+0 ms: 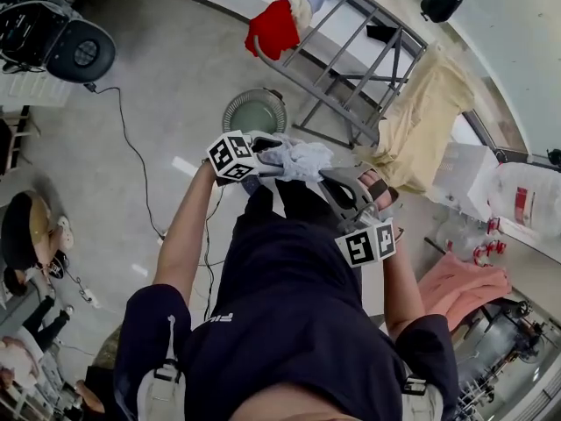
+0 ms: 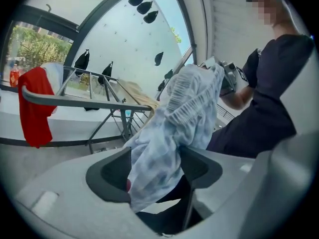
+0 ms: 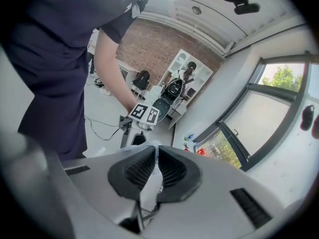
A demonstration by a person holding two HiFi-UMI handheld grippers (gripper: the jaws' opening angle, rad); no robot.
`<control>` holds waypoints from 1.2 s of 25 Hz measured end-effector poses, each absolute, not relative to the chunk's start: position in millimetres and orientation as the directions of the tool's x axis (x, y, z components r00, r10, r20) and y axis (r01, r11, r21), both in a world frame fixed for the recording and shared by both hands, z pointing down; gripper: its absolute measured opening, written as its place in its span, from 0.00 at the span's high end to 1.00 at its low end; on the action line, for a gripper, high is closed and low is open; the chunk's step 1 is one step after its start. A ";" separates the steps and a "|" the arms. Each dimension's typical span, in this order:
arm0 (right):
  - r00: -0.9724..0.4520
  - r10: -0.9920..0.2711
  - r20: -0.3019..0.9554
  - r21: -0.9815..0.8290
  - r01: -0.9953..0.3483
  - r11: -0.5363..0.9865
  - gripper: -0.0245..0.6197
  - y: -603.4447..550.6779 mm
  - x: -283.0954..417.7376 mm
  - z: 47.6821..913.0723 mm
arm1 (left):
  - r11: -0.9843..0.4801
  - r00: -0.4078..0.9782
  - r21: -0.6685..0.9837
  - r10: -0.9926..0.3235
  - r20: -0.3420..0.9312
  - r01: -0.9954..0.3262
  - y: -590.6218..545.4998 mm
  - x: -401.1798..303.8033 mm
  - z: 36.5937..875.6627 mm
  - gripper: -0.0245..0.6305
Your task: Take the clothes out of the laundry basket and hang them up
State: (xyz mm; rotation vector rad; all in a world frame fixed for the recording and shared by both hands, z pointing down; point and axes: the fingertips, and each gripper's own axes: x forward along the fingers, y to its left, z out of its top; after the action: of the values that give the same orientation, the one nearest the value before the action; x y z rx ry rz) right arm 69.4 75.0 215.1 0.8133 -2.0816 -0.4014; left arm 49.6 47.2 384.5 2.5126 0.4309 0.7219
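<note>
The crumpled, pale blue-and-white mottled cloth garment (image 2: 184, 108) is held up between both tongs. The left tongs (image 2: 154, 171) pinch its bunched body, and the right tongs (image 3: 156, 169) clamp 1 thin edge. Beyond, a grey metal drying rack (image 2: 84, 102) carries a red cloth (image 2: 34, 108).

A white cardboard box (image 1: 469, 169) is sitting on the pale grey floor (image 1: 166, 86), at the right of the head view. Just right of the box, a clear plastic bag with a red label (image 1: 524, 202) is lying. Just below the box, a clear container with red fittings (image 1: 469, 239) is standing. Above the box, a black bag-like shape (image 1: 441, 5) is hanging against the pale window pane. Well apart to the left of the box, a thin black cable (image 1: 131, 152) is trailing across the floor. Farther up and left of the box, a black machine with a round grey front (image 1: 81, 53) is resting.
</note>
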 end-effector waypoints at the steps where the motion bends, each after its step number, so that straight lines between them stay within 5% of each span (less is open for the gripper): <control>1: -0.431 -0.684 0.589 0.540 -0.420 0.729 0.93 75.1 72.1 212.7 | -0.828 0.811 0.535 0.423 0.405 0.165 53.4 55.1 383.6 0.49; 3: -0.419 -0.700 0.579 0.545 -0.440 0.714 0.93 74.9 78.9 209.7 | -0.832 0.819 0.534 0.407 0.404 0.150 60.9 63.2 382.2 0.50; 4: -0.409 -0.708 0.576 0.548 -0.449 0.706 0.93 74.4 83.4 209.0 | -0.845 0.829 0.519 0.377 0.414 0.125 60.1 65.7 381.3 0.62; 5: -0.397 -0.716 0.574 0.549 -0.462 0.696 0.93 73.7 88.6 208.7 | -0.865 0.842 0.495 0.329 0.428 0.086 55.7 67.1 380.0 0.87; 6: -0.385 -0.725 0.571 0.548 -0.479 0.686 0.93 72.6 94.3 208.6 | -0.883 0.854 0.468 0.272 0.443 0.039 49.0 67.3 378.3 0.91; 16: -0.230 -0.801 0.553 0.443 -0.733 0.516 0.93 50.8 144.5 198.6 | -0.904 0.868 0.241 -0.222 0.444 -0.354 -36.3 30.2 285.0 0.92; 27: -0.302 -0.885 0.353 0.158 -0.914 0.375 0.91 31.6 144.7 162.2 | -0.861 0.896 0.250 -0.420 0.145 -0.444 -76.8 21.4 123.1 0.92; 30: -0.360 -0.893 0.271 0.018 -0.925 0.379 0.77 28.2 141.6 158.6 | -0.862 0.900 0.264 -0.429 0.076 -0.433 -79.1 17.4 86.7 0.92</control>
State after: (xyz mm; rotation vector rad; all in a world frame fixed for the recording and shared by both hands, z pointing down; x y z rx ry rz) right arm 141.6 28.2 158.6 1.6171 -2.4035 0.2013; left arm 17.4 -79.1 86.7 2.7893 -0.6465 0.0213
